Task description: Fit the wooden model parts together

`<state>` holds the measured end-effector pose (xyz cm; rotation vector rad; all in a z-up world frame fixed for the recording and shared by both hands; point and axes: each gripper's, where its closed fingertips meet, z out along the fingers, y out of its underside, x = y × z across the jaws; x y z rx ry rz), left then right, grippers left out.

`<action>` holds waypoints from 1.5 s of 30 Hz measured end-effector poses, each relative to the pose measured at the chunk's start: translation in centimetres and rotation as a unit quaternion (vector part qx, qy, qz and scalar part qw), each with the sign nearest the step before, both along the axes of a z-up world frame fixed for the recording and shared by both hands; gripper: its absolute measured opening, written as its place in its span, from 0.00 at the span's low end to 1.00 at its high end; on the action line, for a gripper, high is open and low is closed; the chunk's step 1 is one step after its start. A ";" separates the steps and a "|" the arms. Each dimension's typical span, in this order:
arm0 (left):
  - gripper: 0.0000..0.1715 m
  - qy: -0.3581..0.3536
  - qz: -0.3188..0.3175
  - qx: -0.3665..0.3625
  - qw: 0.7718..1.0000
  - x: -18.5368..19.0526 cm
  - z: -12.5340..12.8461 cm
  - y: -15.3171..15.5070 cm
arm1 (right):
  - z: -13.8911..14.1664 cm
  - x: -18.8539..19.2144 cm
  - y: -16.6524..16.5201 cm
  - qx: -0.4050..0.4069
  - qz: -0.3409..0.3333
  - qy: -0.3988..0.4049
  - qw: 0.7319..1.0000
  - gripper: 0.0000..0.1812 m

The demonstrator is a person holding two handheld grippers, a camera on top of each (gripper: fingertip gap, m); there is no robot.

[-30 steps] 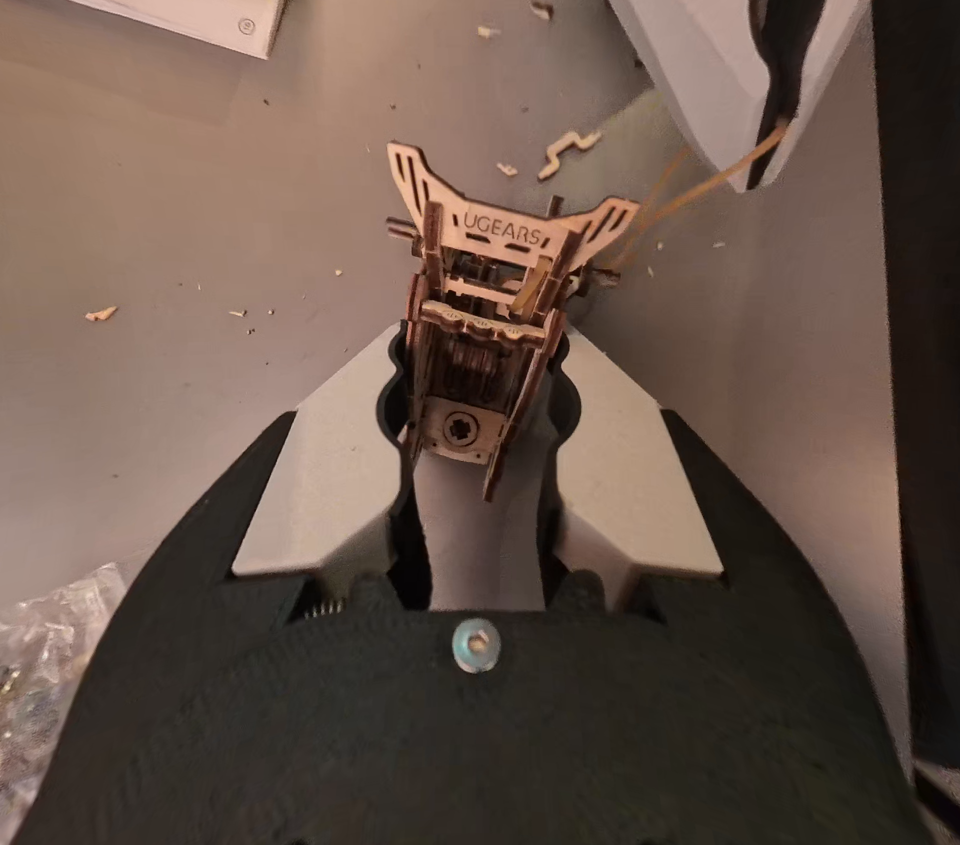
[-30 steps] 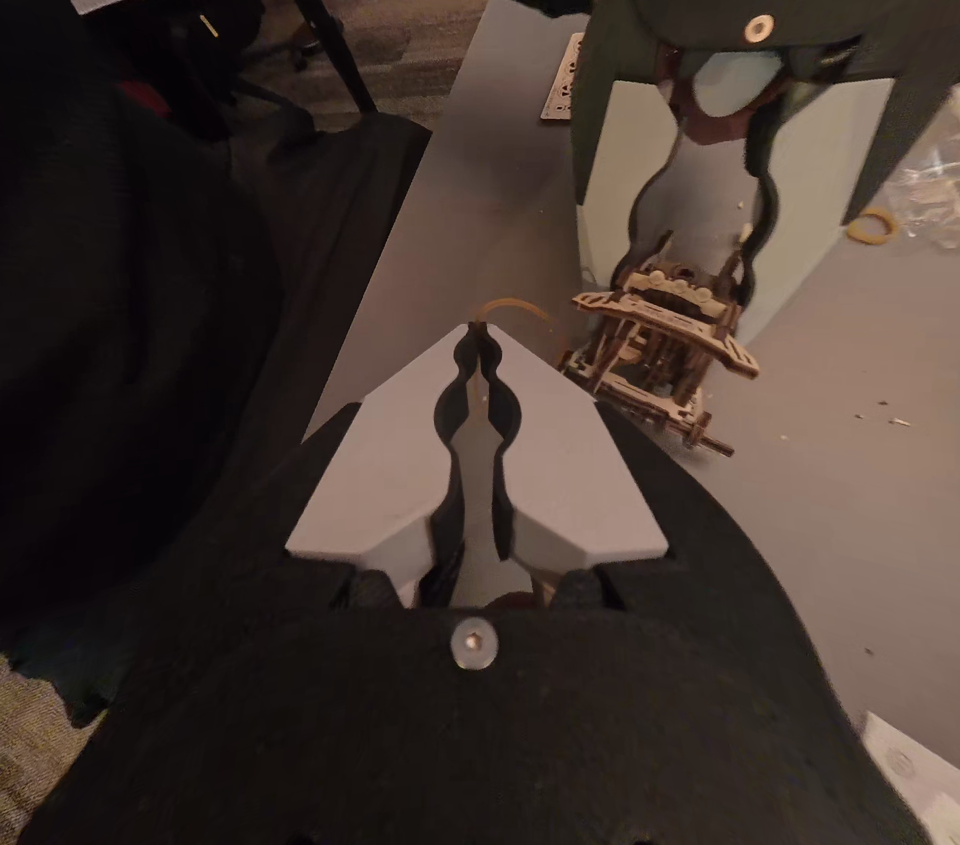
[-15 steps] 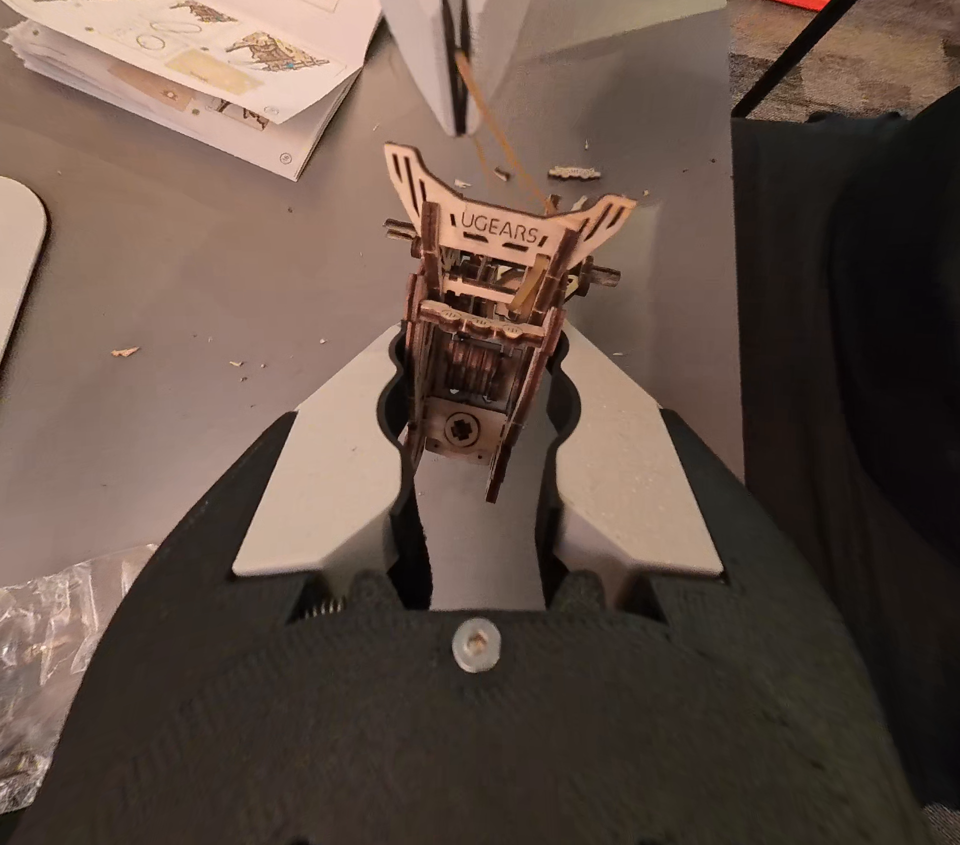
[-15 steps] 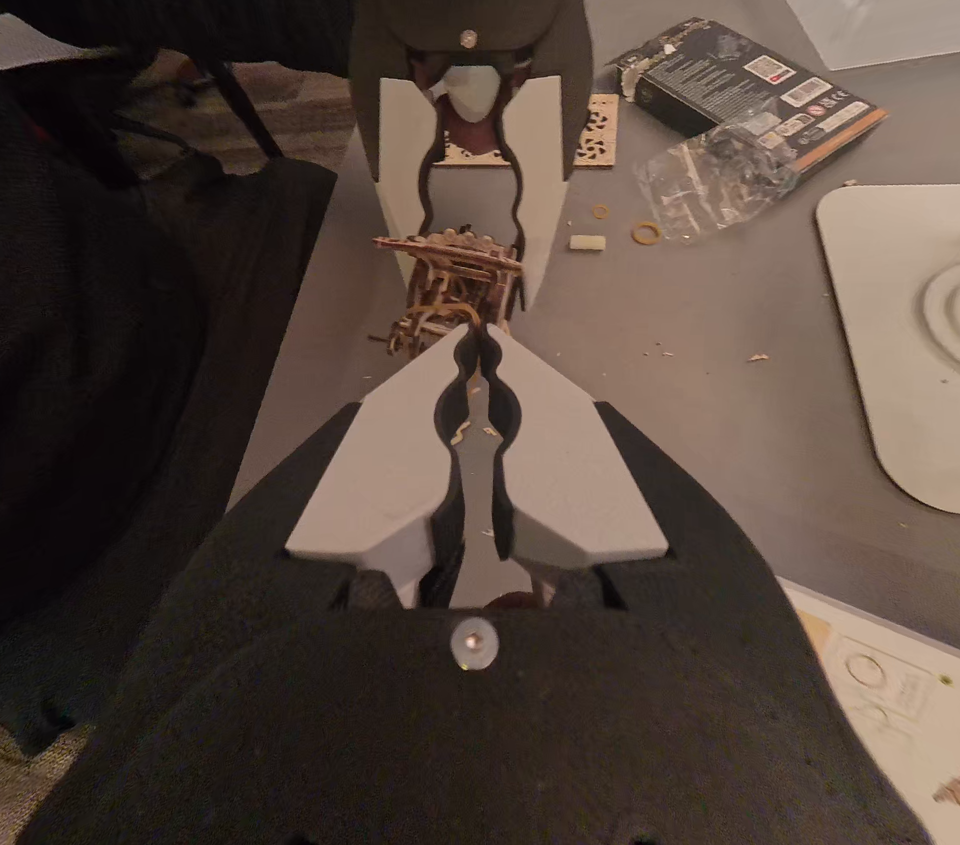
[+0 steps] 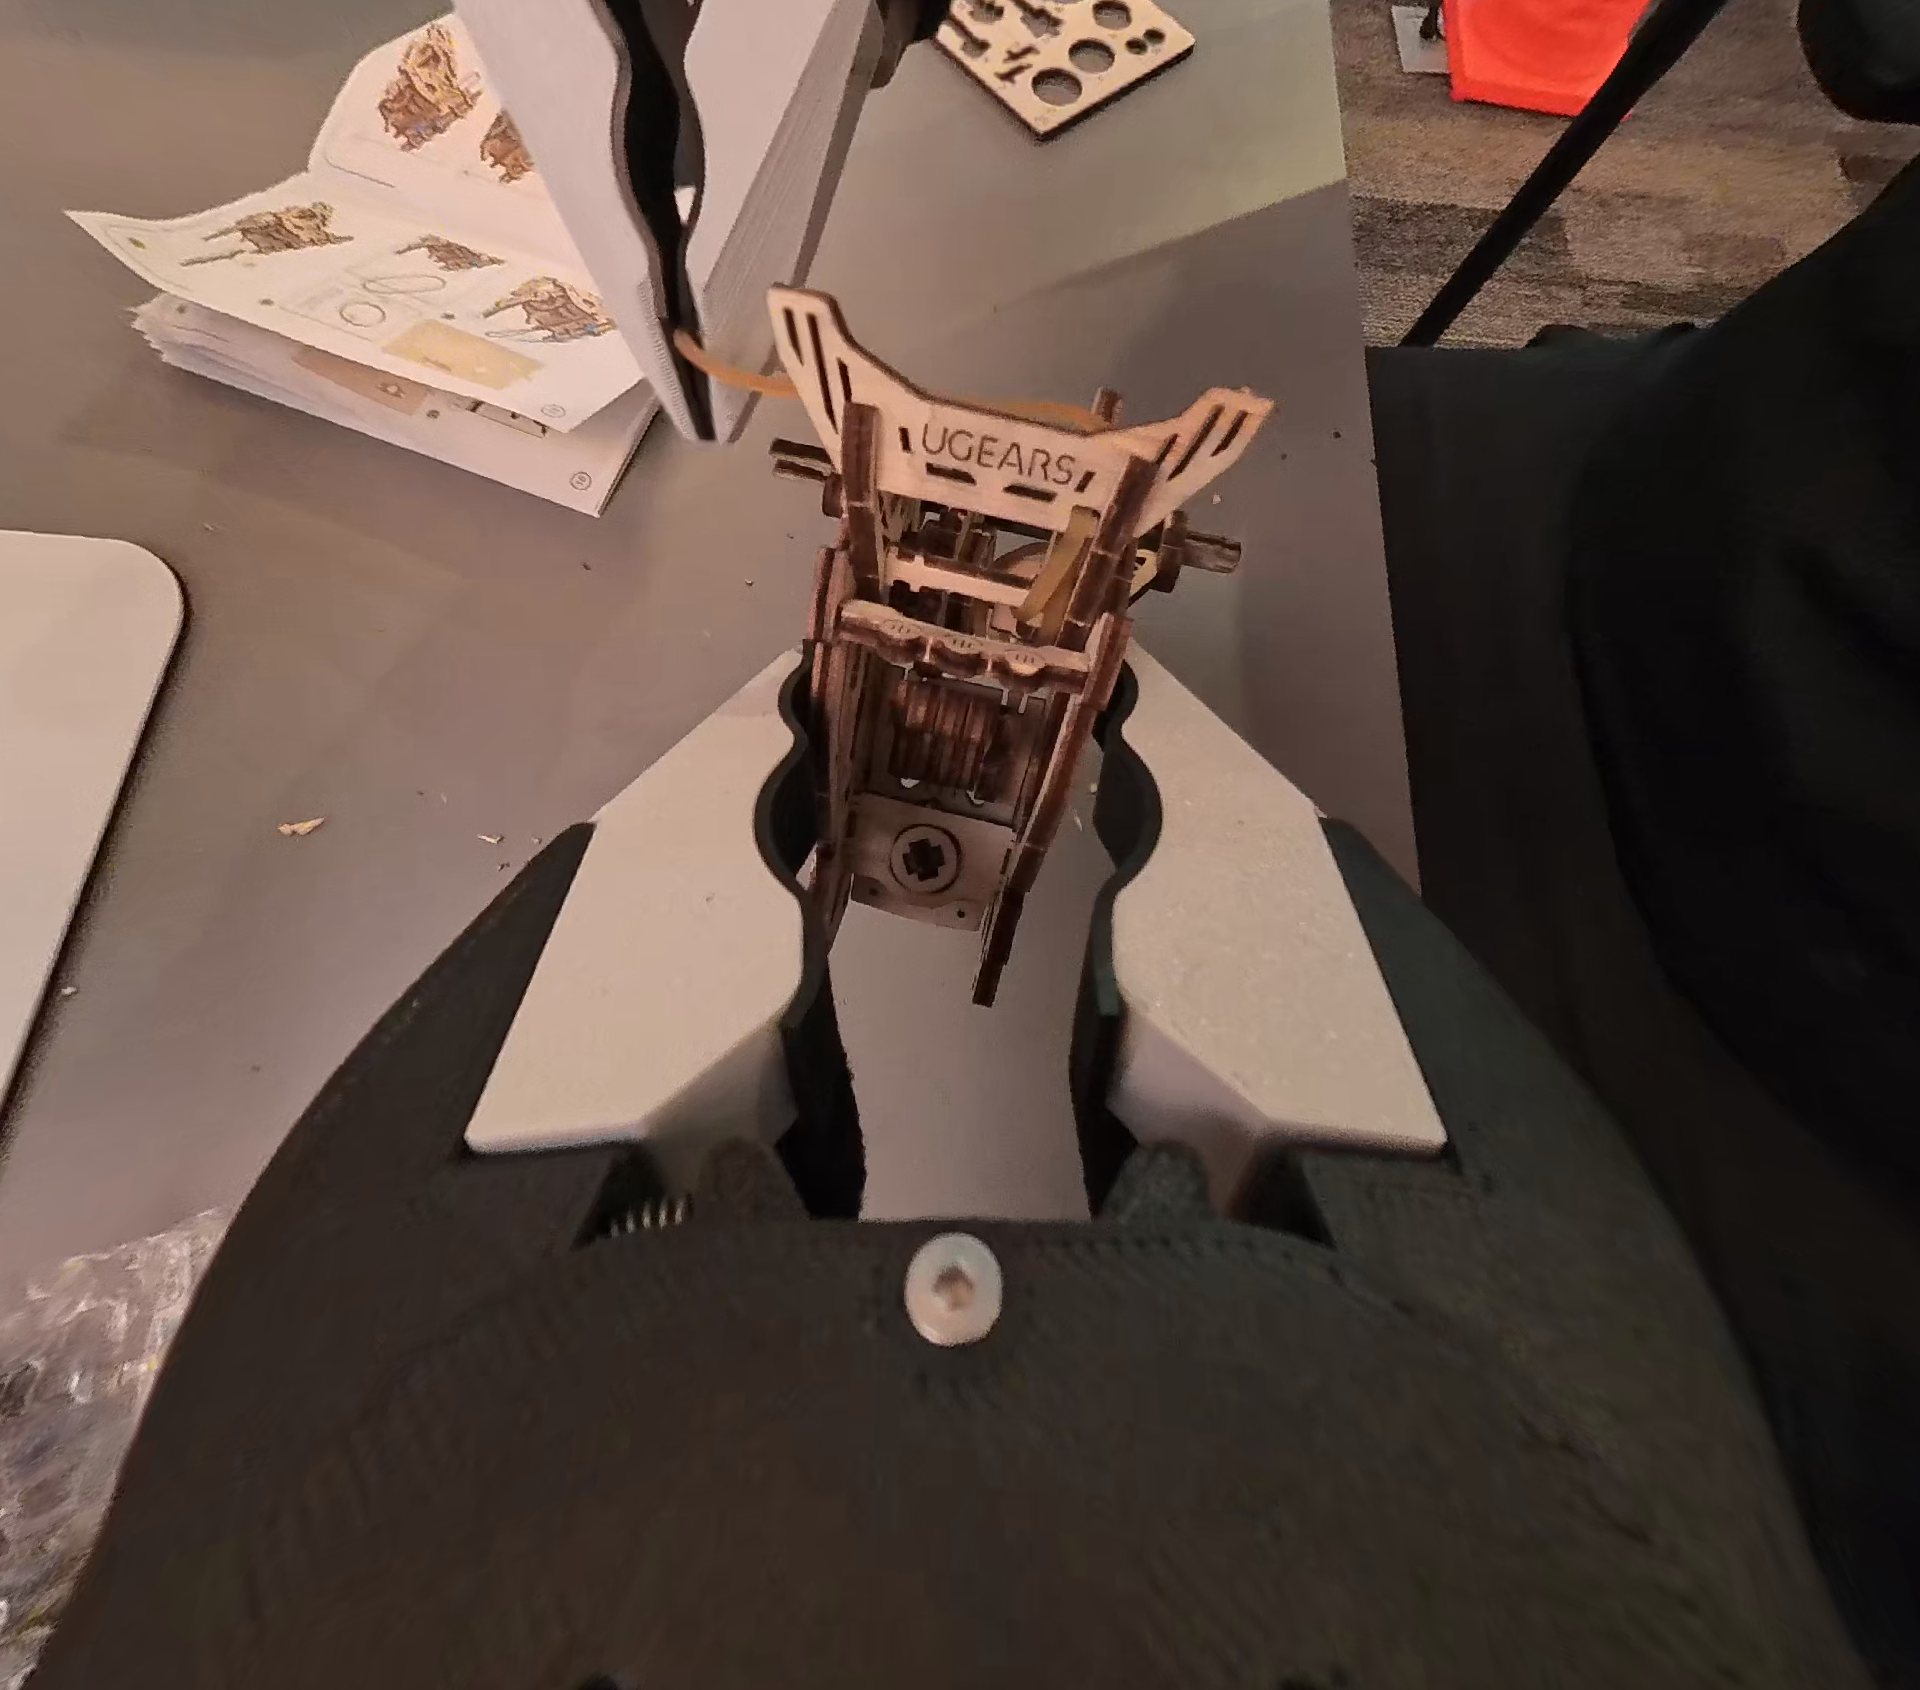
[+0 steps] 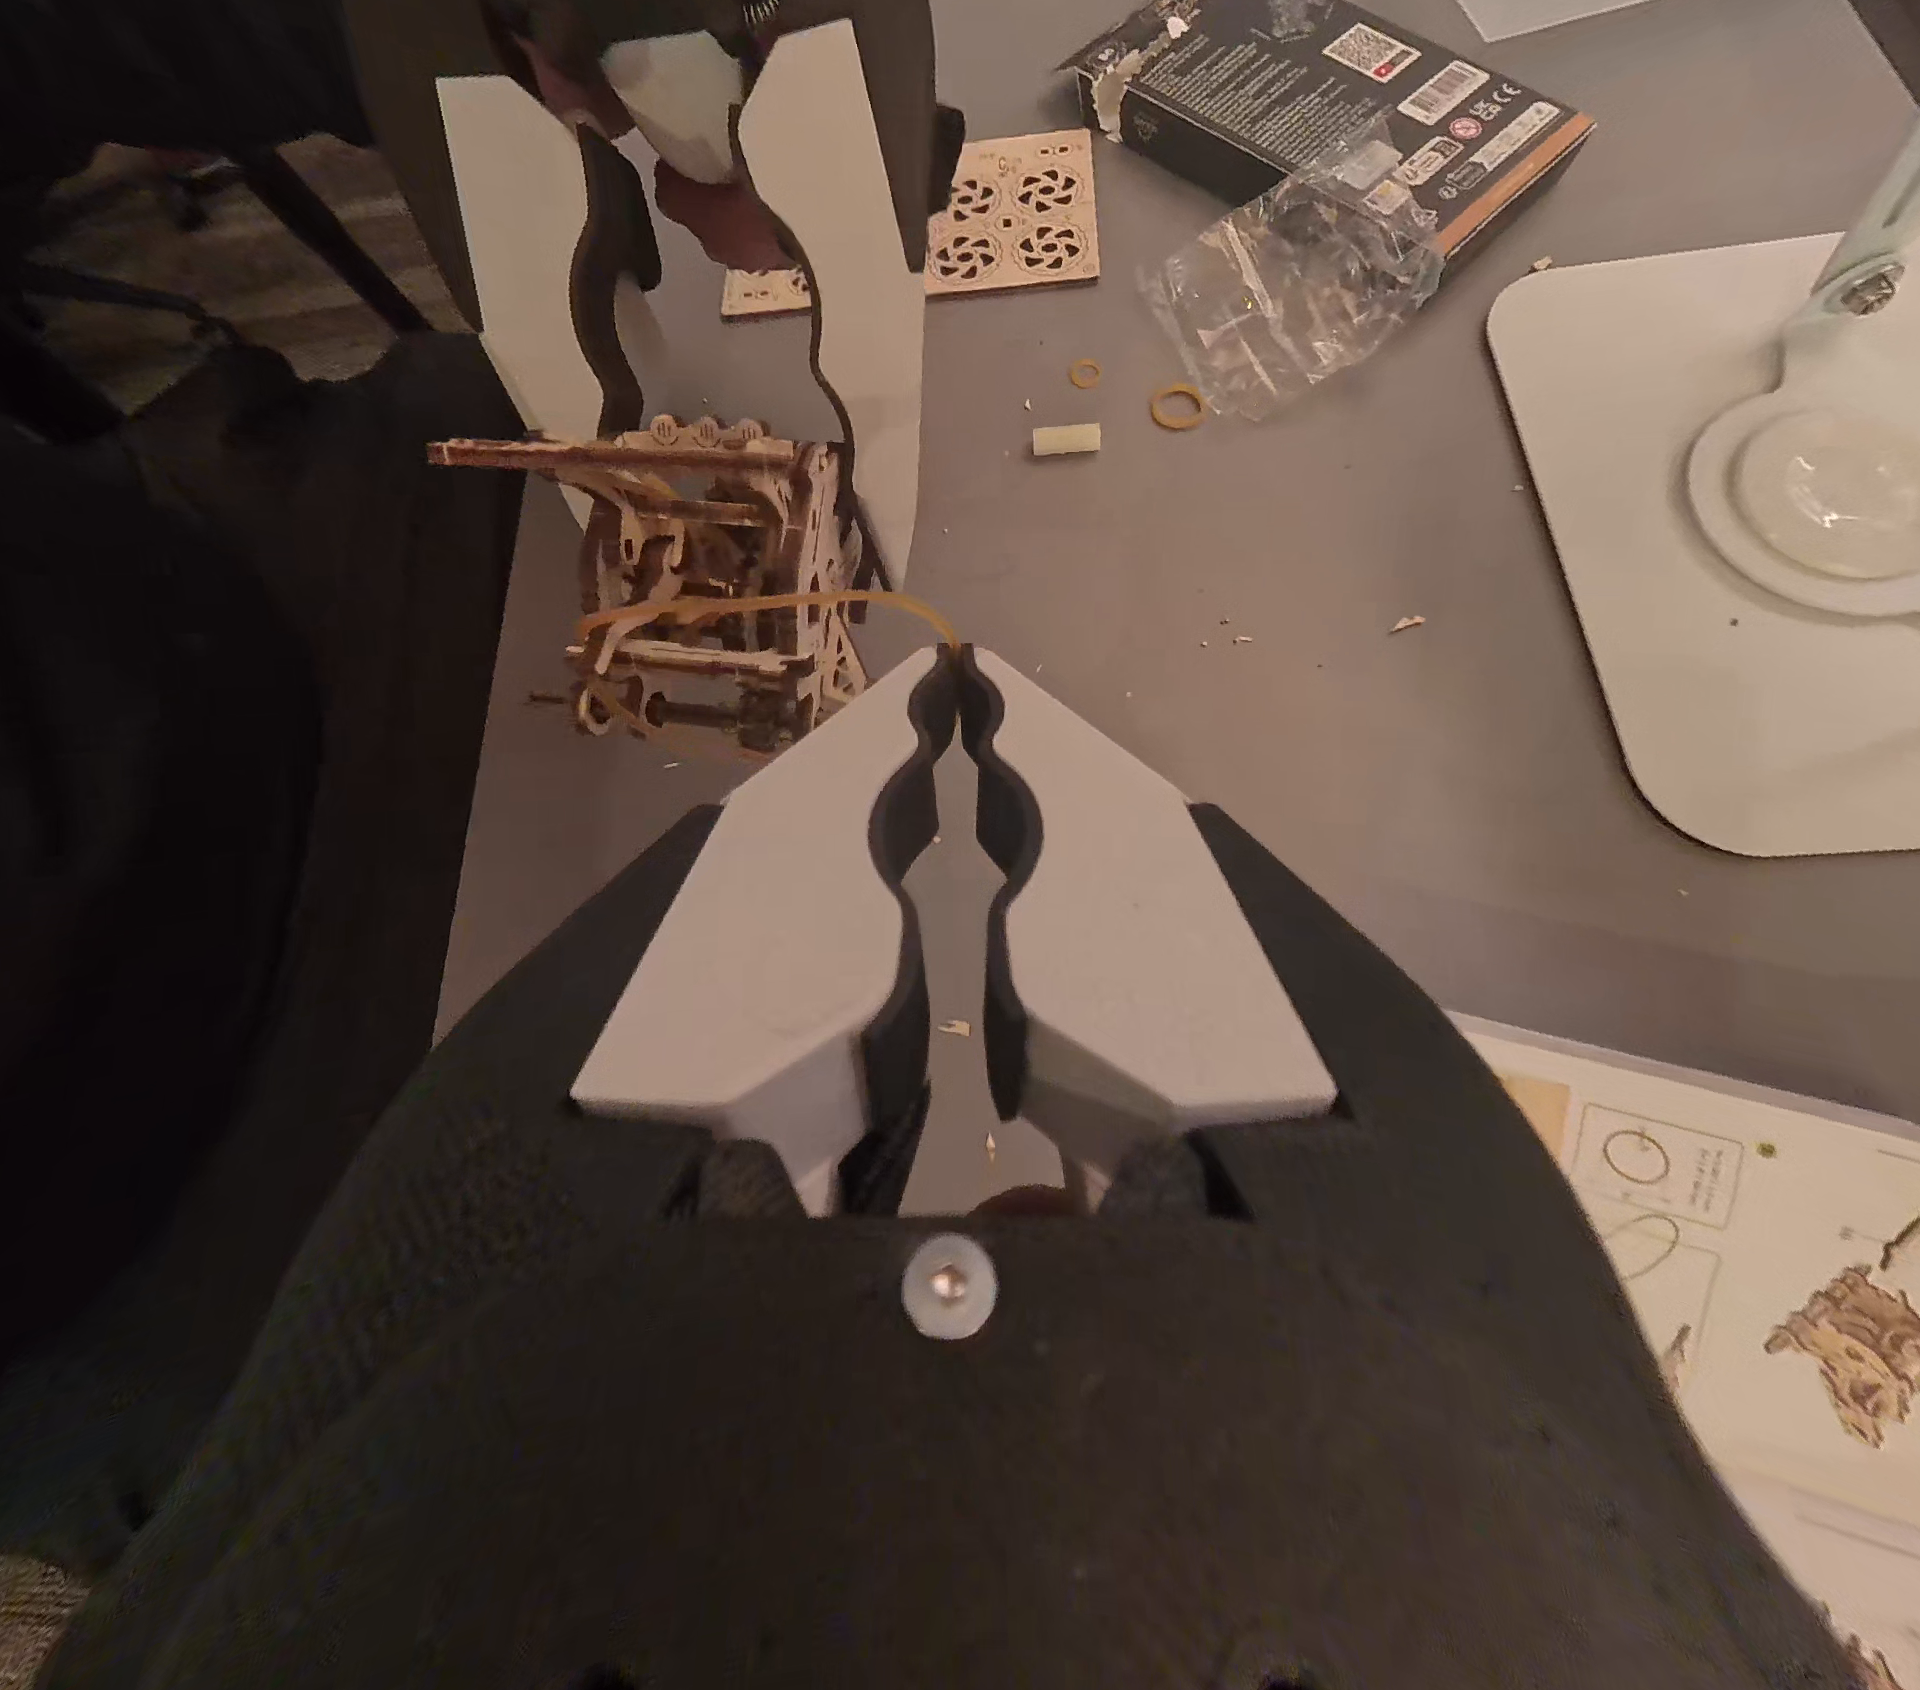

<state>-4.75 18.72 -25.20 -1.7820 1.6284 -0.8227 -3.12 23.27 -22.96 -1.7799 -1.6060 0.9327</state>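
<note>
Since half a second back the right gripper [image 5: 694, 419] has swung from above the wooden model [image 5: 971, 664] to its left side in the left wrist view, and the rubber band [image 6: 769, 606] now runs sideways, not downward. Left gripper [image 5: 951, 705] grip unchanged.

Left gripper: jaws part-open, clamped on the model's lower frame, both pads touching its sides; model held off the grey table [image 5: 416, 653], curved top plate away from camera. Right gripper: jaws closed to the tips, pinching one end of the tan rubber band; other end loops into the model, band pulled taut.

Relative to the model, right wrist view: wooden part sheet [image 6: 1013, 217] behind it, black box [image 6: 1340, 82] and crumpled clear bag [image 6: 1288, 290] behind-right, two loose rubber rings [image 6: 1174, 404] and a small pale block [image 6: 1065, 440] to the right, white base plate [image 6: 1621, 601] far right. Left wrist view: instruction booklet [image 5: 416, 331] left of the model, punched-out wooden sheet [image 5: 1060, 51] beyond it.
</note>
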 end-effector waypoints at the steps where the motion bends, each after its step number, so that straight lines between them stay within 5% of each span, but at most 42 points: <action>1: 0.28 -0.001 0.003 0.001 1.000 0.0 0.1 0.1 | -0.1 0.2 0.1 0.006 -0.005 -0.010 1.000 0.00; 18: 0.28 -0.066 0.043 0.015 0.997 0.5 3.1 1.3 | -1.0 2.1 -0.2 0.081 -0.018 -0.154 0.985 0.00; 32: 0.28 -0.087 0.106 0.020 0.990 0.3 4.4 3.3 | 1.3 1.9 -2.6 0.073 -0.021 -0.109 0.991 0.00; 45: 0.28 -0.117 0.157 0.001 0.981 0.4 5.7 4.6 | 4.6 1.6 -1.7 0.198 -0.094 -0.015 0.976 0.00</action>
